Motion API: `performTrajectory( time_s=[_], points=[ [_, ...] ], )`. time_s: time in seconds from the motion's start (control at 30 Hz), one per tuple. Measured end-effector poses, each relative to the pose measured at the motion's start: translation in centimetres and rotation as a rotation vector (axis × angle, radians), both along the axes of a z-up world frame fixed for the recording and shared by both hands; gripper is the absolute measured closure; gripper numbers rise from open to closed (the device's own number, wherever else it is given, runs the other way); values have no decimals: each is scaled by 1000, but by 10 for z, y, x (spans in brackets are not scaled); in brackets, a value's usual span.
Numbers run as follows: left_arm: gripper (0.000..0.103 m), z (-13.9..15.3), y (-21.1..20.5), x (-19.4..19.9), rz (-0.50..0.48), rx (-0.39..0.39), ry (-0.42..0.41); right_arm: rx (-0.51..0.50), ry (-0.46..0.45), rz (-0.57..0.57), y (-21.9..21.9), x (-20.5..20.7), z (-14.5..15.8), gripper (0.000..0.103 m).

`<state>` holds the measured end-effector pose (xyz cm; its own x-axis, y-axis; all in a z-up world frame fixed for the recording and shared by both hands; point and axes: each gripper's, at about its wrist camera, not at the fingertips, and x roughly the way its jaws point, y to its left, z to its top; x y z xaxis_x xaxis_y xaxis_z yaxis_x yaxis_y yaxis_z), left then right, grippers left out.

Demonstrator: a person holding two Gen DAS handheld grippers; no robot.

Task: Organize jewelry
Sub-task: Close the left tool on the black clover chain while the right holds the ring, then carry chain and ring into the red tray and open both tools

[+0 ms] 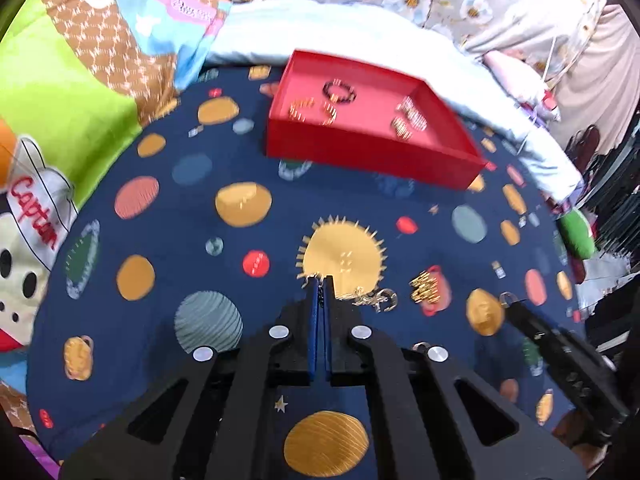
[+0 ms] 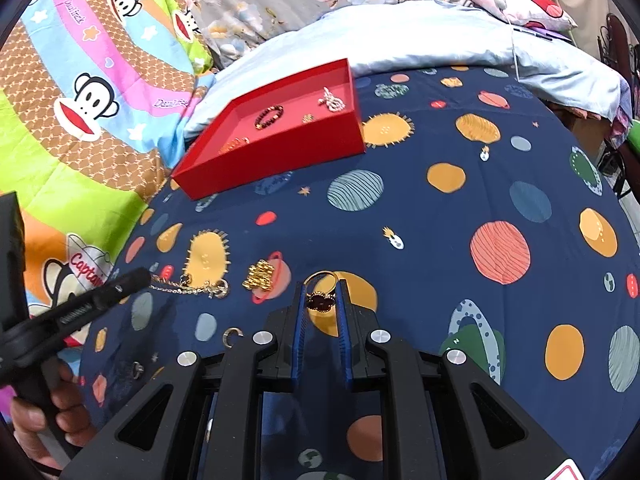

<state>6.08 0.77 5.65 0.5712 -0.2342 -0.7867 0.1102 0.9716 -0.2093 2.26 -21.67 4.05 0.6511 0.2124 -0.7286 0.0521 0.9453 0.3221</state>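
Observation:
A red tray (image 1: pixel 372 160) lies on the navy planet-print sheet and holds a dark bead bracelet (image 1: pixel 339 91) and several gold pieces; it also shows in the right wrist view (image 2: pixel 276 160). My left gripper (image 1: pixel 322 280) is shut on a thin silver chain (image 1: pixel 374 299) that trails right over the sheet; from the right wrist view the chain (image 2: pixel 192 287) runs from that gripper's tip (image 2: pixel 138 276). A gold cluster (image 1: pixel 425 288) lies beside it (image 2: pixel 260 276). My right gripper (image 2: pixel 322 286) is shut on a gold ring with a dark red clover (image 2: pixel 320 302).
A small silver ring (image 2: pixel 233 335) and another small ring (image 2: pixel 138 369) lie on the sheet near the left hand. A monkey-print blanket (image 2: pixel 80 100) lies left, a pale blue duvet (image 2: pixel 420 36) behind the tray, and a pillow (image 2: pixel 520 4) at the far right.

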Motion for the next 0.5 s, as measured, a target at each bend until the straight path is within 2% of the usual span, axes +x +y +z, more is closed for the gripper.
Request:
performTrajectory(
  time_s=[0.5],
  points=[
    [102,83,0,1,-39,-70,-168,18,-107,44,10,-1,51,90]
  ],
)
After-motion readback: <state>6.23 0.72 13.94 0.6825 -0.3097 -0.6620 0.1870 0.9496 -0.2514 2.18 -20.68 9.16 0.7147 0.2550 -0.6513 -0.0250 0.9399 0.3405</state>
